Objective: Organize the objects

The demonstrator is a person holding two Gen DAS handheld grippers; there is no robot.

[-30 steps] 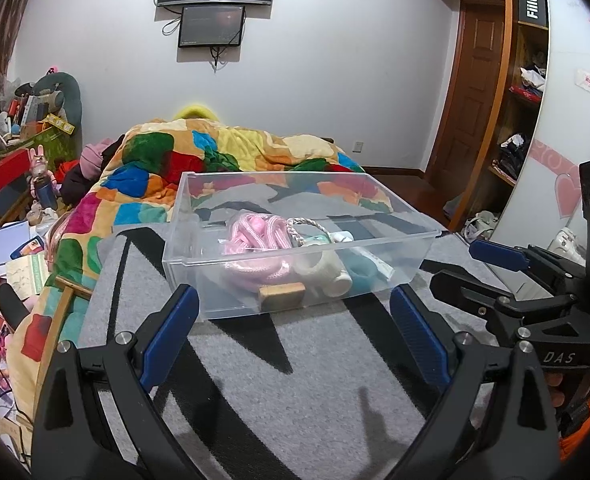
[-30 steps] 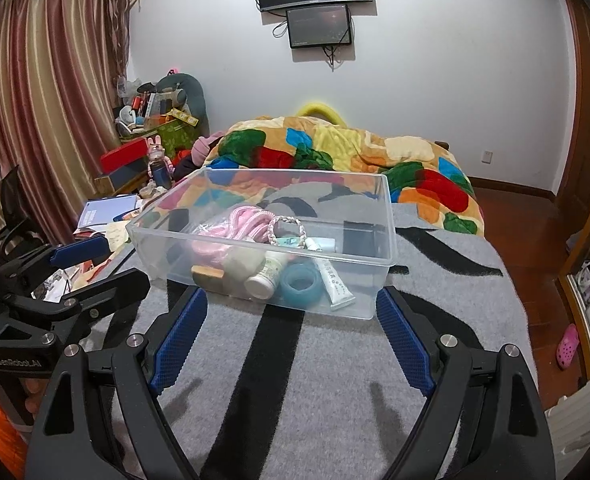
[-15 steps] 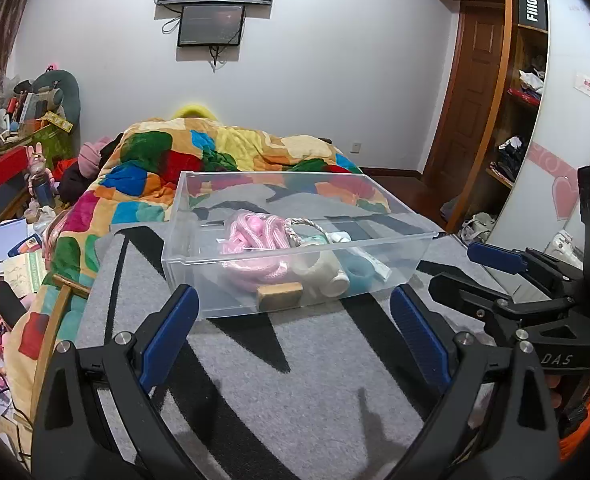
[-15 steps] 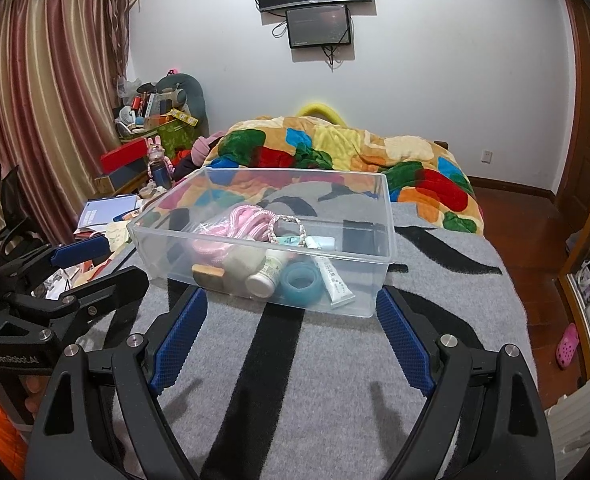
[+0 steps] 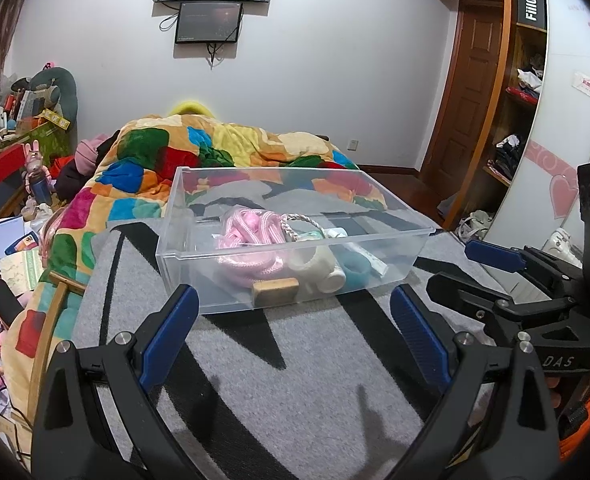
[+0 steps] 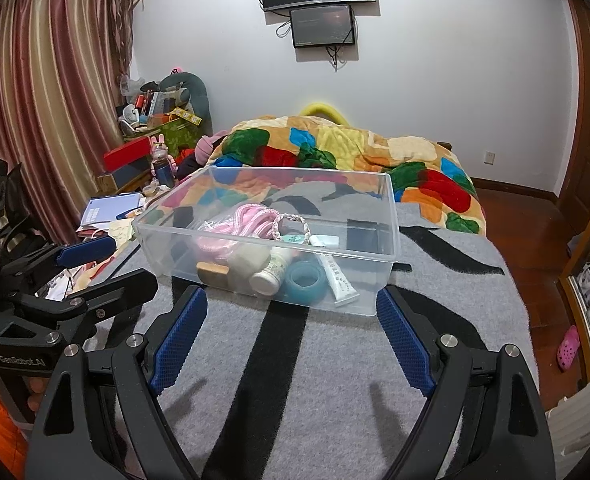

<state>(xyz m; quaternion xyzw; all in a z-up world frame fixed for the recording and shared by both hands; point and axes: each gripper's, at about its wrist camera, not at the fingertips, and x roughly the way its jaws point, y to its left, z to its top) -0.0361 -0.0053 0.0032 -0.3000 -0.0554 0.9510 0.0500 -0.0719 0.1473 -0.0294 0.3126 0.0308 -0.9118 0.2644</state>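
Both grippers' fingers (image 5: 417,330) (image 6: 179,334) spread wide, empty; clear bin (image 5: 255,300) sits on grey blanket (image 5: 295,380) ahead.

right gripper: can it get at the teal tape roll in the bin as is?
Probably yes. The right gripper has open, empty jaws, the clear bin has no lid, and the teal tape roll lies near its front wall, uncovered.

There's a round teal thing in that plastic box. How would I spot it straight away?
Find the clear bin on the grey striped blanket. At its near wall, the teal tape ring lies between a white bottle and a white tube. It alone is hollow and see-through blue-green.
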